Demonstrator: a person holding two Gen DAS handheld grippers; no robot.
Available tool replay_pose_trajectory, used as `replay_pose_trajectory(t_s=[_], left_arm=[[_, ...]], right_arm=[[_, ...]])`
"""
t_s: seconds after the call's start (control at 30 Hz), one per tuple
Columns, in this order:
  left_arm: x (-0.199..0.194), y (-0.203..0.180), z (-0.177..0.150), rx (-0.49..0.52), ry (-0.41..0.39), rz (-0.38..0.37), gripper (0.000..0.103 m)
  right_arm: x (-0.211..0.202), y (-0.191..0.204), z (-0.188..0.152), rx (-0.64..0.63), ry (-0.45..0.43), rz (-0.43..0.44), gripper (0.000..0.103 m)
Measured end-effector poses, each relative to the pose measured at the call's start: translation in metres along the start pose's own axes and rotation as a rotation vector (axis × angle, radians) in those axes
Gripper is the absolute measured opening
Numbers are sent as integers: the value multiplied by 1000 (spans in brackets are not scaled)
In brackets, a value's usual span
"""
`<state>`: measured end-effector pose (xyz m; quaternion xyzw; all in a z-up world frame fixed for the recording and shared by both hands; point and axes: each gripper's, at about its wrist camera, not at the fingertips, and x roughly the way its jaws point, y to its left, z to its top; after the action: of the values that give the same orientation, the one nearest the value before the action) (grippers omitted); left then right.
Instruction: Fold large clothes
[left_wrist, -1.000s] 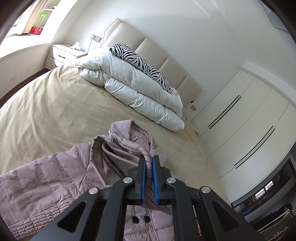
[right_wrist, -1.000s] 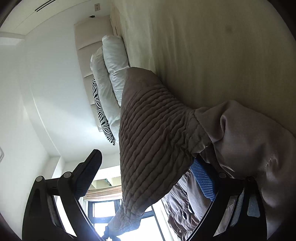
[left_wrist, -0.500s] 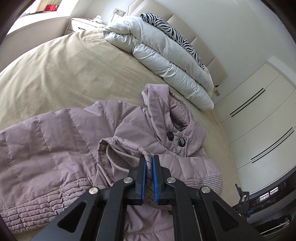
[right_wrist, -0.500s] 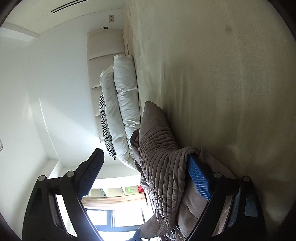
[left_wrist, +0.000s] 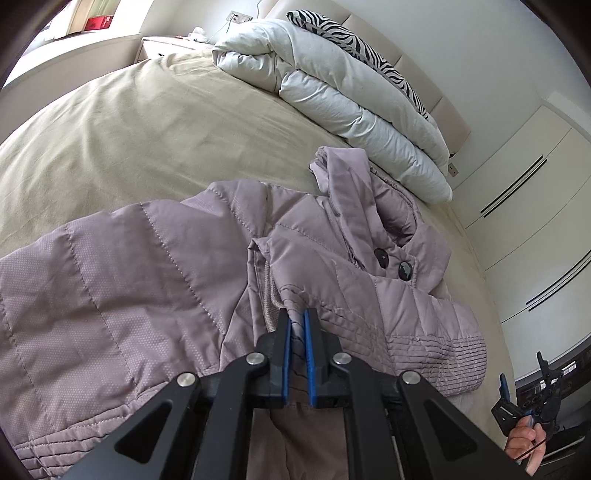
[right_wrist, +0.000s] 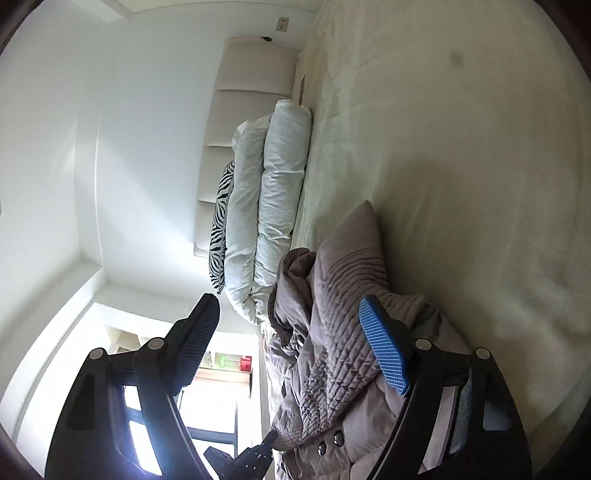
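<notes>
Left gripper (left_wrist: 297, 321) fingers pinch jacket (left_wrist: 155, 280) sleeve cuff; lay it flat ahead across the chest before letting go. Right gripper (right_wrist: 291, 339) fingers spread, empty, beside the hem.

A beige bed (left_wrist: 140, 122) carries a mauve quilted jacket (left_wrist: 147, 280) and, apparently folded, a white duvet (left_wrist: 332, 92) near its headboard.

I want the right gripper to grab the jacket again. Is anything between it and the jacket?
Nothing visible. The right gripper is open with the jacket directly past its fingertips, while the left gripper pinches the jacket.
</notes>
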<state>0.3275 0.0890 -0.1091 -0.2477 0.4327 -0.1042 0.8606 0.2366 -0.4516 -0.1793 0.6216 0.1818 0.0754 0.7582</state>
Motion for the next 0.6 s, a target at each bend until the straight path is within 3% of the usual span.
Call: replay_pose_trajectory(t_s=[0.17,0.23,0.33,0.37,0.43,0.47,0.57,0.6], left_arm=[[9,8,-8,-20,20,9,10],[12,10,-7,-22,25,8,10],[17,15,-7,-30,36,8,11],[18,16,-7,-35,35,5,11],[19,18,-8,-40,30,1,14],[19,19,-9,-46,27,-5,14],[9,23,-9,-88,11,-35,14],[4,23,-9,-95,3,-32,15]], right_arm=[[63,49,-12,-156,131,3,78],[88,41,-11,-145,146,-53,78],[110,-1,1,-96,159,-160,76],[112,-19,4,-57,162,-141,74],[110,-45,8,-21,173,-80,51],[107,-52,8,-15,180,-54,49],[96,-50,12,-9,180,-40,50],[92,-44,14,-12,166,-36,56]])
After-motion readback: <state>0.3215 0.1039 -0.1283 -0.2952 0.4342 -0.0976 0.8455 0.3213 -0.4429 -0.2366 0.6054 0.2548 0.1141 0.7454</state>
